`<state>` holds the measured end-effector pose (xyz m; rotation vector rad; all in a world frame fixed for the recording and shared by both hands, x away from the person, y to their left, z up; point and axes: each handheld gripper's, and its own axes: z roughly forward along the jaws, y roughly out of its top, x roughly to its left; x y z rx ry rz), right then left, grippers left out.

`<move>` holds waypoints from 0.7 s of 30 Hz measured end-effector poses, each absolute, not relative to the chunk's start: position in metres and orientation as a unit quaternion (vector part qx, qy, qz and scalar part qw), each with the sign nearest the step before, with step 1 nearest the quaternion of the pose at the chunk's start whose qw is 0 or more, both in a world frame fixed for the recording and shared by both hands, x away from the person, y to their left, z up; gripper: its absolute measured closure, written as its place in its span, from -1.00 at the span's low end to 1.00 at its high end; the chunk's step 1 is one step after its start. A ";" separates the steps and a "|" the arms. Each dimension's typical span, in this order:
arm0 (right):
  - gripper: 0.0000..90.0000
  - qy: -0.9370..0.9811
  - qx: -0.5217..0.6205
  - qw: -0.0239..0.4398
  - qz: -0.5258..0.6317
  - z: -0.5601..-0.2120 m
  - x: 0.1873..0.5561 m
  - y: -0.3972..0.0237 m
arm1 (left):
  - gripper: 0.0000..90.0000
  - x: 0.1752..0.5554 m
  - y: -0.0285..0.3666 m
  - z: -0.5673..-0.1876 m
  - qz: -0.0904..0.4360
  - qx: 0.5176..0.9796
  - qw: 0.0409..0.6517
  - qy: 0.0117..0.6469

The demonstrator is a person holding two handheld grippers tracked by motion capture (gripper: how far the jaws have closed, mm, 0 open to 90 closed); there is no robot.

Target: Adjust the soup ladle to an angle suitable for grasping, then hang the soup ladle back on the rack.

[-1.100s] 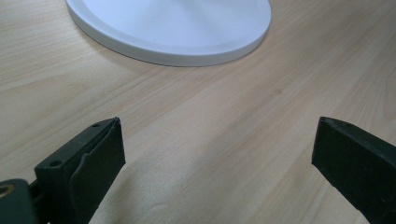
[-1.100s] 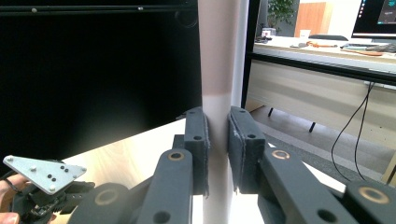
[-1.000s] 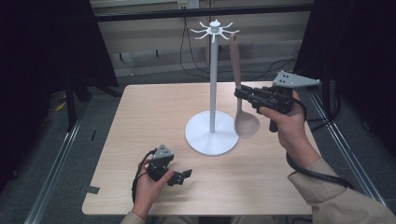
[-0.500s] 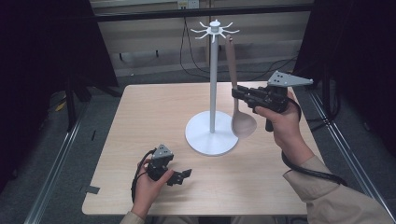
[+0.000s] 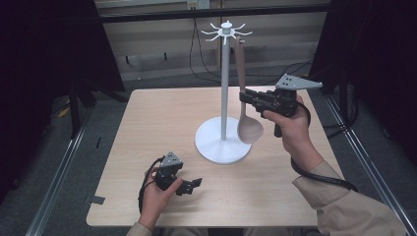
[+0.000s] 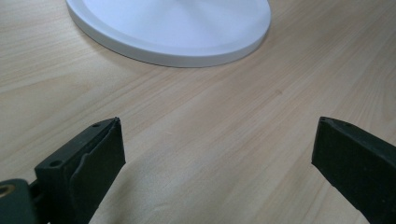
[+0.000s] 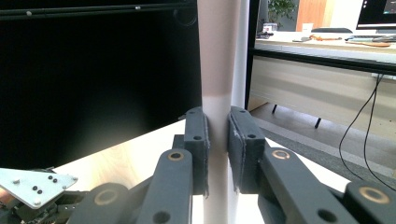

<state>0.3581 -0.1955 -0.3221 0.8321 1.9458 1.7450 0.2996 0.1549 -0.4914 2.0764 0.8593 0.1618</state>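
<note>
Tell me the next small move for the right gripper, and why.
Probably a short lift. The right gripper is shut on the spoon handle, whose top reaches the hooks of the white stand; whether it is hooked on, I cannot tell. The left gripper rests open, apart.

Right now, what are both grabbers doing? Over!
Right gripper shut on spoon handle beside stand. Left gripper open, low over table. Nothing blocking.

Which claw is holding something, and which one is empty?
The right claw is shut on the spoon hanging beside the white stand. The left claw sits open over the table, empty.
</note>
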 end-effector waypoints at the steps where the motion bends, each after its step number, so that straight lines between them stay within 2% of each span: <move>1: 0.76 0.696 0.297 0.198 0.623 -0.322 0.358 -0.195 | -0.94 0.299 0.156 -0.492 0.065 0.832 0.430 0.346; 21: 0.74 0.689 0.313 0.188 0.626 -0.324 0.358 -0.184 | -0.94 0.299 0.157 -0.491 0.064 0.831 0.430 0.348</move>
